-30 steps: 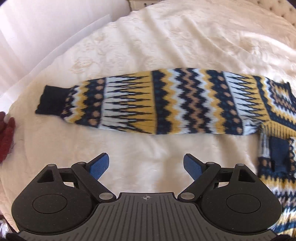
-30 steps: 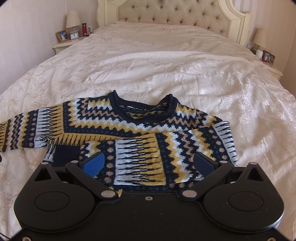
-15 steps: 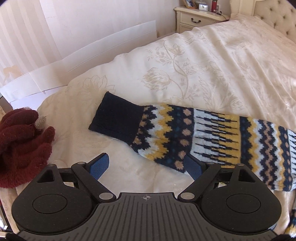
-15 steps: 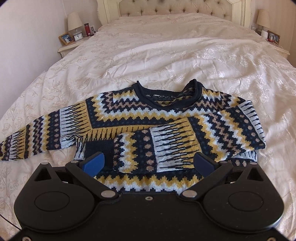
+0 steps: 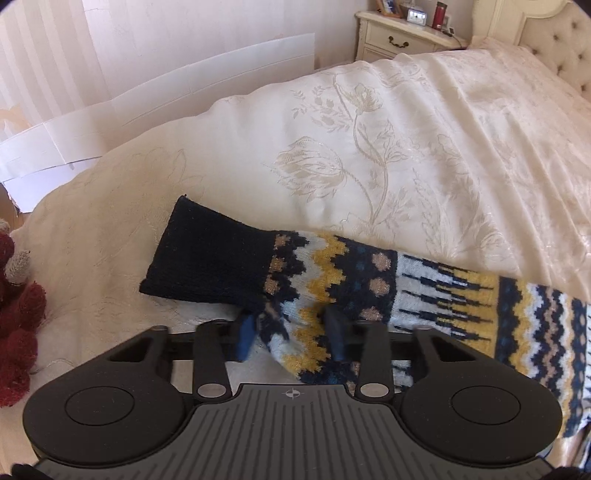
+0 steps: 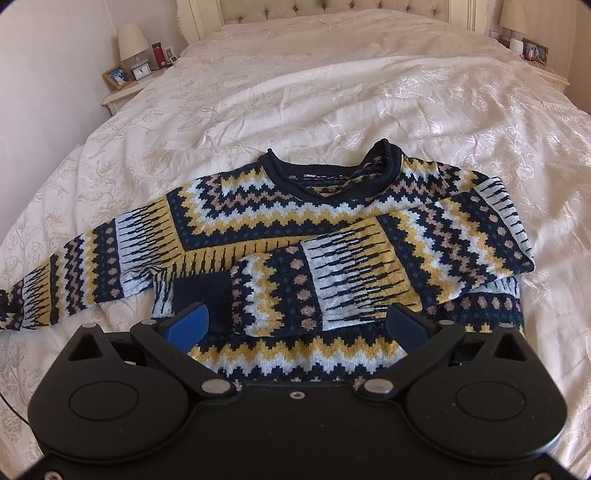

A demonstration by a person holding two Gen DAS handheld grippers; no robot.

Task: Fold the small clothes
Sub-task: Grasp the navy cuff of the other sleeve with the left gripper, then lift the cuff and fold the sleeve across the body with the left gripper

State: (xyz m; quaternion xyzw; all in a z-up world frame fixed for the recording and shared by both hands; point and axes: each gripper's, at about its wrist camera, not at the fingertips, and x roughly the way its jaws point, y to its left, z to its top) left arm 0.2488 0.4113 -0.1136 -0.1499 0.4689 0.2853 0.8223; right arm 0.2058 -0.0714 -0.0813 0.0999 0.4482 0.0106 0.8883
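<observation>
Left wrist view: the left tongs (image 5: 291, 338) are clenched on the near edge of the patterned sweater's outstretched sleeve (image 5: 332, 280), just behind its dark cuff (image 5: 210, 262), on the cream floral bedspread (image 5: 369, 147). A clean fold likely calls for lifting low and carrying the sleeve across the chest without dragging the body. A red woolly item (image 5: 18, 332) lies at the bed's edge; a nightstand (image 5: 399, 37) stands by the wall.

Right wrist view: the right tongs (image 6: 295, 325) hover released over the sweater (image 6: 303, 221), its other sleeve (image 6: 369, 277) already folded across the front. A tufted headboard (image 6: 332, 7) and a lamp (image 6: 131, 38) frame the bed.
</observation>
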